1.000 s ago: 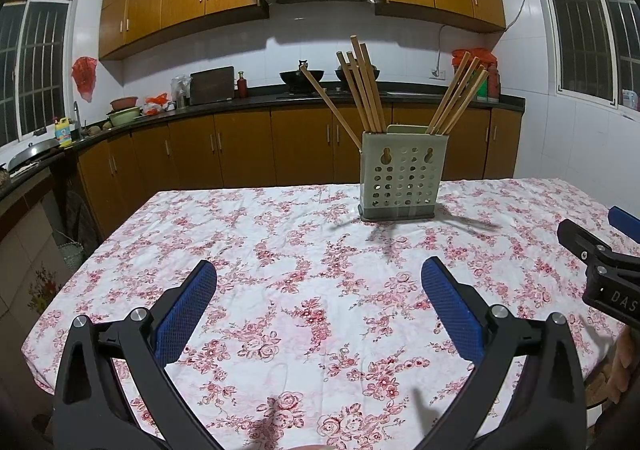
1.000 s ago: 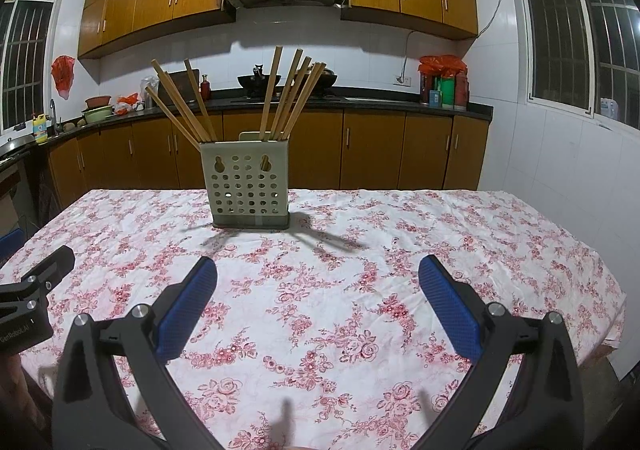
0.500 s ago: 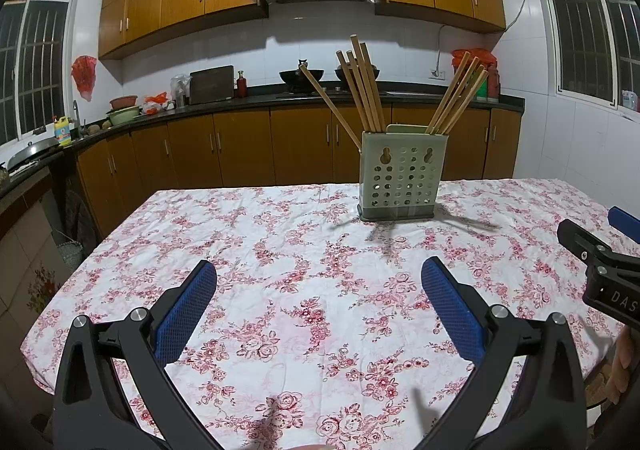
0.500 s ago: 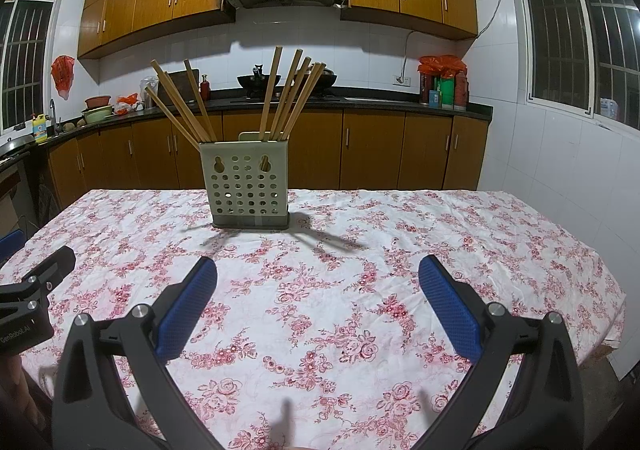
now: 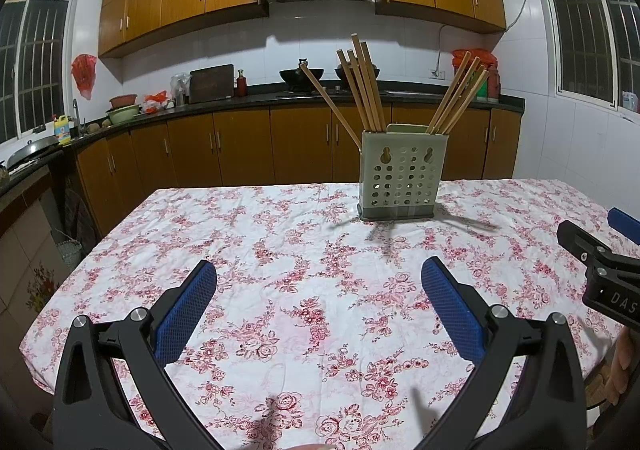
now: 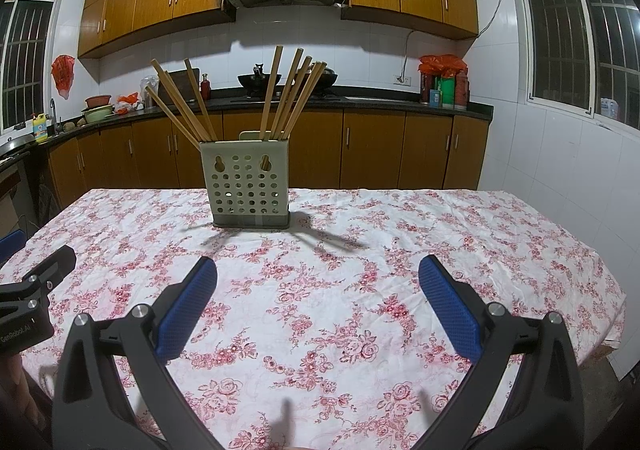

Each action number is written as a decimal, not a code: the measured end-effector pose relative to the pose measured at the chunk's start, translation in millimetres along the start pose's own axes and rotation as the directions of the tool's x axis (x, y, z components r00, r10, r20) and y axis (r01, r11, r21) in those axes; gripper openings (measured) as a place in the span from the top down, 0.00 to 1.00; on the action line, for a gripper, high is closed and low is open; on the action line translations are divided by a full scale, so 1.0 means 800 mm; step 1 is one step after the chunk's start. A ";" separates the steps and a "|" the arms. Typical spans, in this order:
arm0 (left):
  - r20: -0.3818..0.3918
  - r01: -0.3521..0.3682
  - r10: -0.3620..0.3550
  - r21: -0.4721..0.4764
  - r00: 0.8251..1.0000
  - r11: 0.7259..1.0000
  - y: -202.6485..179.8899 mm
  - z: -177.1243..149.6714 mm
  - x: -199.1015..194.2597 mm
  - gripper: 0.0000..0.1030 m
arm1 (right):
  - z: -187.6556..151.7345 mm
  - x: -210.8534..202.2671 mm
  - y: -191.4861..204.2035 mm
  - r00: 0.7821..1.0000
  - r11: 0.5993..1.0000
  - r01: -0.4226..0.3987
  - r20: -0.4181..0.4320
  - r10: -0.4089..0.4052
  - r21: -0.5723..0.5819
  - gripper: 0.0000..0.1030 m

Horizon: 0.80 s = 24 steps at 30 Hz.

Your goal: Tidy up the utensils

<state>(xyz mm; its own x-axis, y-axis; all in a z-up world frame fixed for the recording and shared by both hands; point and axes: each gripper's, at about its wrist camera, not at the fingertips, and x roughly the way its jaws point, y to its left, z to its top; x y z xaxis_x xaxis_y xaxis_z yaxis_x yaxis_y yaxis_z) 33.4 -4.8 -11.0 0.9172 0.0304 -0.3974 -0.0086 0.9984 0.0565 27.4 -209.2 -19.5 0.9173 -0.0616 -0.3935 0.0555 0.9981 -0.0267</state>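
Note:
A pale green perforated utensil holder (image 5: pixel 401 175) stands upright on the far middle of the table and also shows in the right wrist view (image 6: pixel 249 183). Several wooden chopsticks (image 5: pixel 362 84) stick out of it in two bunches, one leaning left (image 6: pixel 182 103), one leaning right (image 6: pixel 296 92). My left gripper (image 5: pixel 318 276) is open and empty, low over the near table, well short of the holder. My right gripper (image 6: pixel 318 272) is open and empty, likewise near the front edge. Each gripper's body shows at the edge of the other's view.
The table wears a white cloth with red flowers (image 5: pixel 280 250). Behind it run brown kitchen cabinets and a dark counter (image 5: pixel 240 98) with woks, bowls and bottles. A tiled wall and window lie to the right (image 6: pixel 560 130).
Both grippers have drifted back very slightly from the holder. Nothing else has changed.

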 end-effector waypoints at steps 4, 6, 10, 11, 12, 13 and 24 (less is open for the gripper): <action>0.000 0.000 0.000 0.000 1.000 1.000 0.000 0.000 0.000 0.02 | 0.000 0.001 0.001 1.000 1.000 0.000 -0.003 0.000 0.001 0.04; 0.000 0.000 0.000 -0.001 1.000 1.000 0.000 0.000 0.000 0.02 | 0.000 0.001 0.001 1.000 1.000 0.001 -0.002 -0.001 0.001 0.04; -0.001 0.000 0.000 -0.001 1.000 1.000 0.000 0.000 0.000 0.02 | 0.000 0.001 0.002 1.000 1.000 0.001 -0.003 -0.001 0.001 0.04; -0.001 0.001 -0.001 -0.001 1.000 1.000 -0.001 0.000 0.000 0.02 | 0.000 0.001 0.002 1.000 1.000 0.001 -0.003 -0.001 0.001 0.04; -0.001 0.001 -0.001 0.000 1.000 1.000 -0.002 -0.001 0.000 0.02 | 0.000 0.001 0.002 1.000 1.000 0.001 -0.003 -0.001 0.002 0.04; -0.001 0.001 -0.001 0.000 1.000 1.000 -0.001 -0.001 0.000 0.02 | 0.000 0.001 0.002 1.000 1.000 0.001 -0.003 -0.001 0.002 0.04; -0.002 0.001 -0.001 -0.001 1.000 1.000 -0.001 0.000 0.001 0.02 | 0.000 0.001 0.001 1.000 1.000 0.001 -0.004 -0.001 0.002 0.04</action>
<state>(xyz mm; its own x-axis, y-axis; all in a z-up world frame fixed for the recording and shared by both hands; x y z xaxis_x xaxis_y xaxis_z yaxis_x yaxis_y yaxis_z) 33.9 -5.6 -11.6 0.9163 0.0297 -0.3994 -0.0081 0.9984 0.0557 28.4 -208.1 -19.8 0.9156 -0.0623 -0.3973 0.0570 0.9981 -0.0252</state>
